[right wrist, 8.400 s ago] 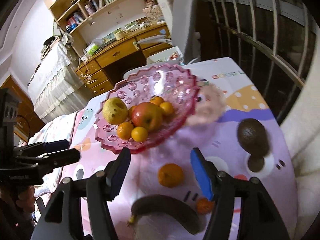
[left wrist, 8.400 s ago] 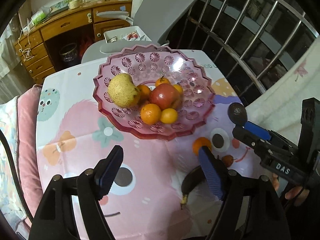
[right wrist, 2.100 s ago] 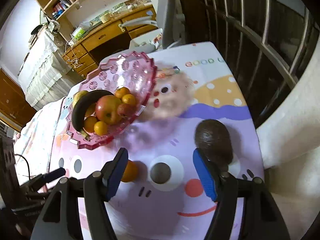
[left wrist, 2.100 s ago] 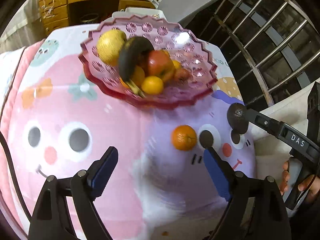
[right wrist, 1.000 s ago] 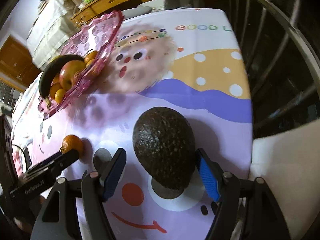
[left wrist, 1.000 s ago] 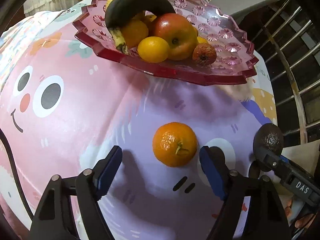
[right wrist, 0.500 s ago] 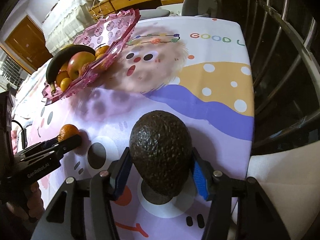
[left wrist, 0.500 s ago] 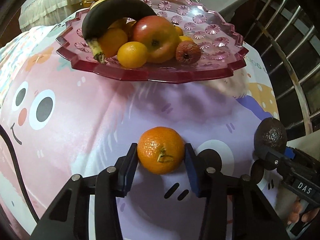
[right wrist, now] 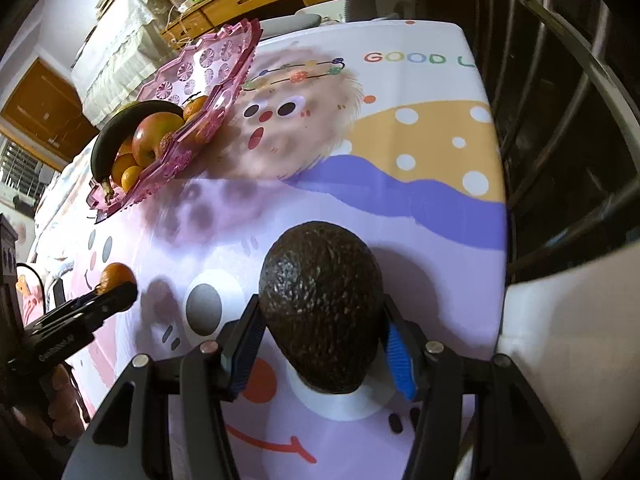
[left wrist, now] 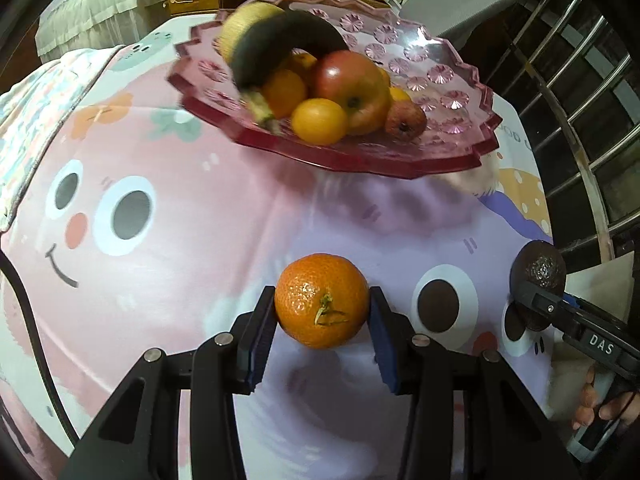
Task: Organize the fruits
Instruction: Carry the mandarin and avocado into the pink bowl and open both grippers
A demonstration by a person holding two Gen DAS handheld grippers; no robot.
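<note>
Left wrist view: the left claw (left wrist: 322, 322) was clenched on the round orange mandarin (left wrist: 321, 301), the scalloped pink glass fruit dish (left wrist: 460, 160) lying straight ahead across the counter (left wrist: 168, 280). Right wrist view: the right claw (right wrist: 320, 344) gripped the dark pebbled avocado (right wrist: 322, 306), long axis forward, dish far up-left.

Left tool (left wrist: 322, 334) gripped tangerine (left wrist: 321, 300); right tool (right wrist: 322, 344) gripped avocado (right wrist: 322, 304).

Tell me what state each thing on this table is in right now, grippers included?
Left gripper: shut on the tangerine.
Tangerine: clamped between blue pads.
Right gripper: shut on the avocado.
Avocado: gripped, standing upright.
Pink dish: holds fruit.
Banana: blackened, lying over the pile.
</note>
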